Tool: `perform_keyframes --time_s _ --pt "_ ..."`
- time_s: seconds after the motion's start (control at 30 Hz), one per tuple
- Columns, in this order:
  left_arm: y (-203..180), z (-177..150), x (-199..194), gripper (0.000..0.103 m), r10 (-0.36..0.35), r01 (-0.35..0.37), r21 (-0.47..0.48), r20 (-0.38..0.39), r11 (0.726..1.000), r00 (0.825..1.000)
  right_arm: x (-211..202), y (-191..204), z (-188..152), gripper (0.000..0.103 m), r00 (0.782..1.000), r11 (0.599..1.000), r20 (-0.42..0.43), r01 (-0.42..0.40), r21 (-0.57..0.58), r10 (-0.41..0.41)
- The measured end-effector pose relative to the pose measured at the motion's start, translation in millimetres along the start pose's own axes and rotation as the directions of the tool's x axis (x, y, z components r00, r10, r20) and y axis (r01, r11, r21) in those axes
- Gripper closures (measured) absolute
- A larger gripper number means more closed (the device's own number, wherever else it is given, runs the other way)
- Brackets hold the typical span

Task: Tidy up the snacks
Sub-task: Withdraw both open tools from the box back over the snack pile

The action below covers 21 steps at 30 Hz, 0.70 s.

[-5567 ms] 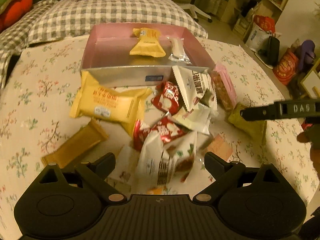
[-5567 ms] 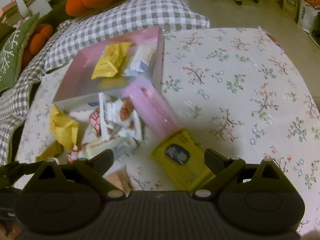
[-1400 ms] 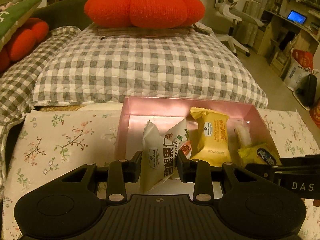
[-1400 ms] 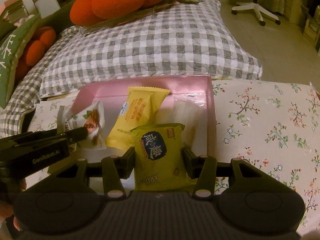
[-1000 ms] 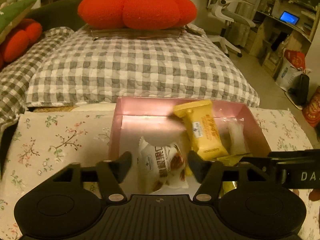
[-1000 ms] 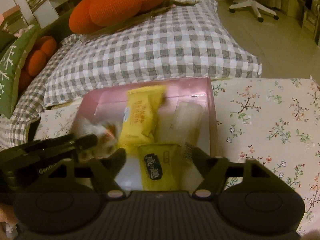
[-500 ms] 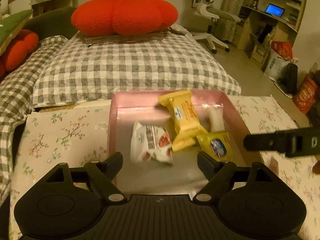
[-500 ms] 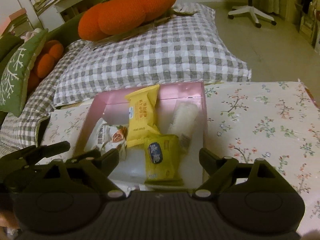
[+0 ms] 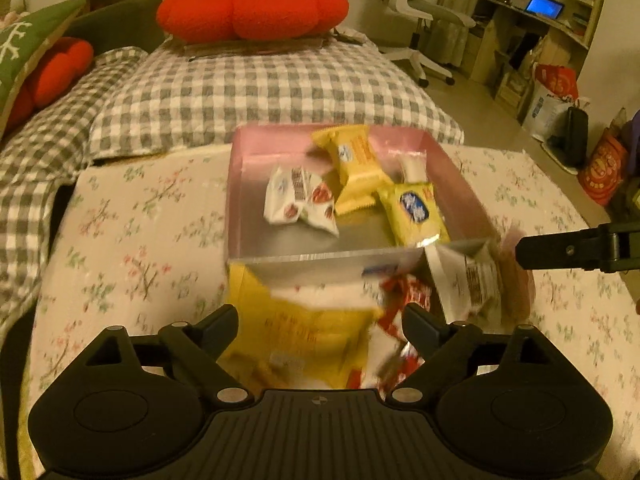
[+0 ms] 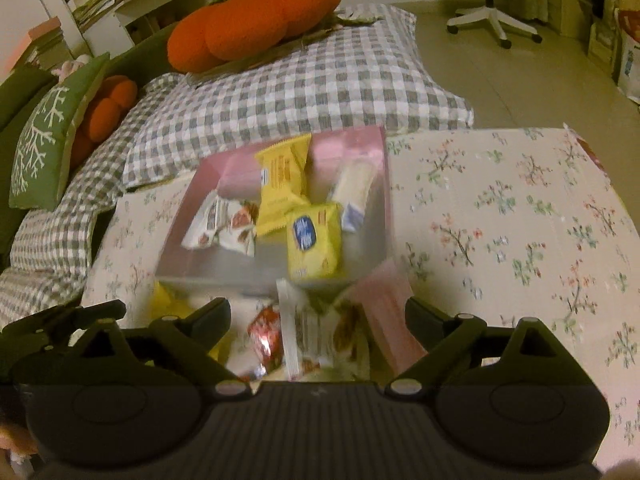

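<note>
A pink box (image 9: 460, 184) (image 10: 386, 184) on the floral table holds a white nut packet (image 9: 298, 200) (image 10: 224, 226), a yellow cake packet (image 9: 356, 168) (image 10: 282, 178), a yellow cracker packet with a blue oval (image 9: 414, 210) (image 10: 314, 240) and a clear-wrapped white snack (image 10: 356, 188). My left gripper (image 9: 320, 320) is open and empty above a big yellow packet (image 9: 304, 340) in the loose pile before the box. My right gripper (image 10: 318, 314) is open and empty above a white packet (image 10: 308, 336) and red wrappers (image 10: 264, 338). The right gripper's finger (image 9: 576, 250) shows at the right of the left view.
A pink packet (image 10: 390, 320) (image 9: 516, 280) lies right of the pile. A checked cushion (image 9: 260, 80) with an orange pumpkin pillow (image 9: 252, 10) lies behind the table. An office chair (image 10: 492, 20) and bags (image 9: 556, 100) stand on the floor to the right.
Both grippers let go of their packets into the box, opened, and have pulled back toward the pile in front of the box. The nut packet and cracker packet now lie in the box.
</note>
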State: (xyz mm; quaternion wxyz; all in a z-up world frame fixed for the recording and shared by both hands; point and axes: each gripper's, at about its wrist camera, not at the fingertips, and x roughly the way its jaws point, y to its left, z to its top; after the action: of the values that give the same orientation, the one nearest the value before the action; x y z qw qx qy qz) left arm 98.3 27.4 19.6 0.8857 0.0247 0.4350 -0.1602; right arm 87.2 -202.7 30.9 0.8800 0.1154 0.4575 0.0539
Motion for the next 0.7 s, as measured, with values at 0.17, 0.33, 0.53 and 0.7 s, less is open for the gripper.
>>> perform_keyframes --time_s 0.17,0.33,0.53,0.7 --pt "-0.1 -19.2 -10.0 0.01 -0.022 0.022 -0.026 -0.016 0.999 1.0 -6.1 1.5 -16.6 0.008 1.0 1.0 0.004 0.008 -0.025 -0.008" --pt "-5.2 -39.8 -13.7 0.008 -0.033 0.032 -0.022 -0.033 0.999 0.999 -8.5 2.8 -36.2 0.007 1.0 0.999 0.0 0.014 -0.053 -0.014" --pt "-10.1 -67.9 -11.5 0.008 -0.053 0.052 -0.022 -0.055 0.998 0.997 -6.2 3.1 -62.7 0.006 1.0 0.995 -0.008 0.022 -0.093 -0.023" --pt "-13.4 -88.2 -7.5 0.008 -0.07 0.072 0.022 -0.083 0.997 0.994 2.9 -1.7 -86.5 0.006 1.0 0.995 -0.018 0.009 -0.097 -0.011"
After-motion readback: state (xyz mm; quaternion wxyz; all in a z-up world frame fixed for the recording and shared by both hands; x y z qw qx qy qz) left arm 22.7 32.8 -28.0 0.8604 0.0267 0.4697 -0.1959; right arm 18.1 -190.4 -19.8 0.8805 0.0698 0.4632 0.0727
